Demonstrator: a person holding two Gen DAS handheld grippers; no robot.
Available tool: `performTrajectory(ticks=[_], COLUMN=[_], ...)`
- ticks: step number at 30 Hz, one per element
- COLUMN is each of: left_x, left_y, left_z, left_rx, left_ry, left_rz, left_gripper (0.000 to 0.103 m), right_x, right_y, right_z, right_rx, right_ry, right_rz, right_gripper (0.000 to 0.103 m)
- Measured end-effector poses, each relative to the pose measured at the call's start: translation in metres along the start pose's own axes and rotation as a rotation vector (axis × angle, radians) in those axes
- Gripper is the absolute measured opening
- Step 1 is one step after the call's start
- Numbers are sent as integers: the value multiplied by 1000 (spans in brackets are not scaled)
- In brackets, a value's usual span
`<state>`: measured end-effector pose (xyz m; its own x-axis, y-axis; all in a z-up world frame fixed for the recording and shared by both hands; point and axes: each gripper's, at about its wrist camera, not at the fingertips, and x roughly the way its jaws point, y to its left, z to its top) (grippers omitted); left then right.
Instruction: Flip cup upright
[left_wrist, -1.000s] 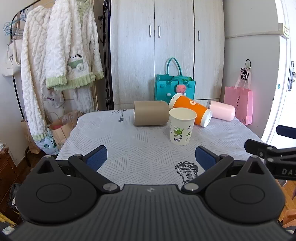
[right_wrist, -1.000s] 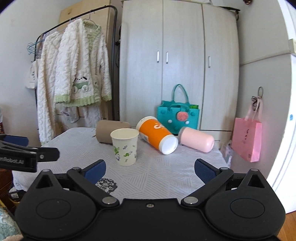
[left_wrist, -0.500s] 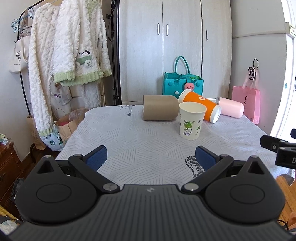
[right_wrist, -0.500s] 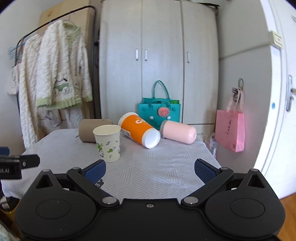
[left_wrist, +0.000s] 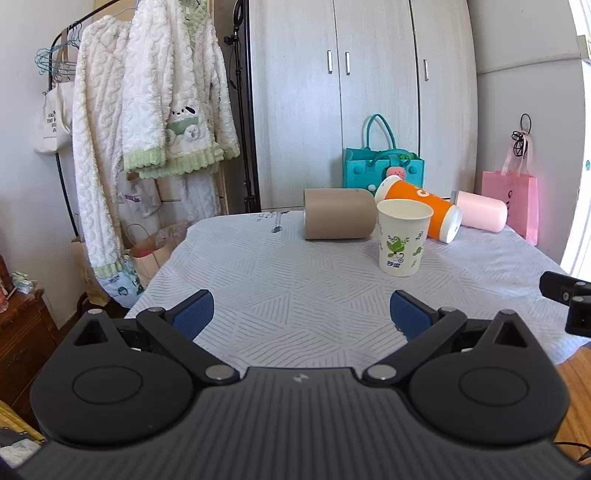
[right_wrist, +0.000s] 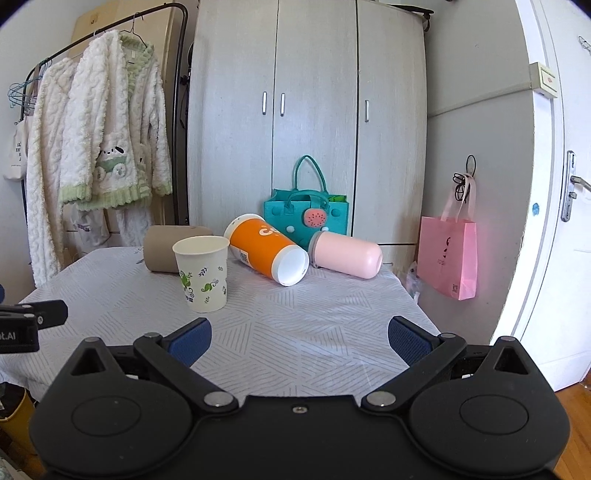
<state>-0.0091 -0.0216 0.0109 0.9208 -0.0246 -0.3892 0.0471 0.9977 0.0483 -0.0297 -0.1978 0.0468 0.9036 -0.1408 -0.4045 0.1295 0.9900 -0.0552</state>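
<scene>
A white paper cup with green leaf print (left_wrist: 402, 242) (right_wrist: 203, 273) stands upright on the table. Behind it lie three cups on their sides: a brown one (left_wrist: 338, 218) (right_wrist: 162, 247), an orange one (left_wrist: 421, 214) (right_wrist: 266, 254) with its white mouth toward me, and a pink one (left_wrist: 480, 216) (right_wrist: 347, 254). My left gripper (left_wrist: 299, 314) is open and empty above the table's near edge. My right gripper (right_wrist: 299, 338) is open and empty, well short of the cups.
The table (left_wrist: 295, 280) has a white patterned cloth. A teal bag (right_wrist: 306, 214) and a wardrobe (right_wrist: 306, 122) stand behind it. A pink bag (right_wrist: 448, 258) hangs on the right wall. Robes hang on a rack (left_wrist: 147, 122) at the left. A door (right_wrist: 554, 206) is at the right.
Both grippers have drawn back from the table and stayed open. The cups have not moved.
</scene>
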Motion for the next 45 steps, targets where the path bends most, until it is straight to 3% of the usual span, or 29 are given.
performTrajectory(ticks=[23,32,45], left_x=[-2,-2,-4], left_y=[3,1,5], left_z=[-3,-7,-8], left_rx=[-23,1,-13], left_ry=[54,33,19], left_rz=[0,32,19], left_gripper=[103,103,103], right_x=[-7,-6,-5], right_y=[6,6,6], right_z=[-3,-3,-6], right_rx=[-34,-35,-36], right_ry=[-2,1,8], right_rz=[-36,-42,-45], right_gripper=[103,103,103])
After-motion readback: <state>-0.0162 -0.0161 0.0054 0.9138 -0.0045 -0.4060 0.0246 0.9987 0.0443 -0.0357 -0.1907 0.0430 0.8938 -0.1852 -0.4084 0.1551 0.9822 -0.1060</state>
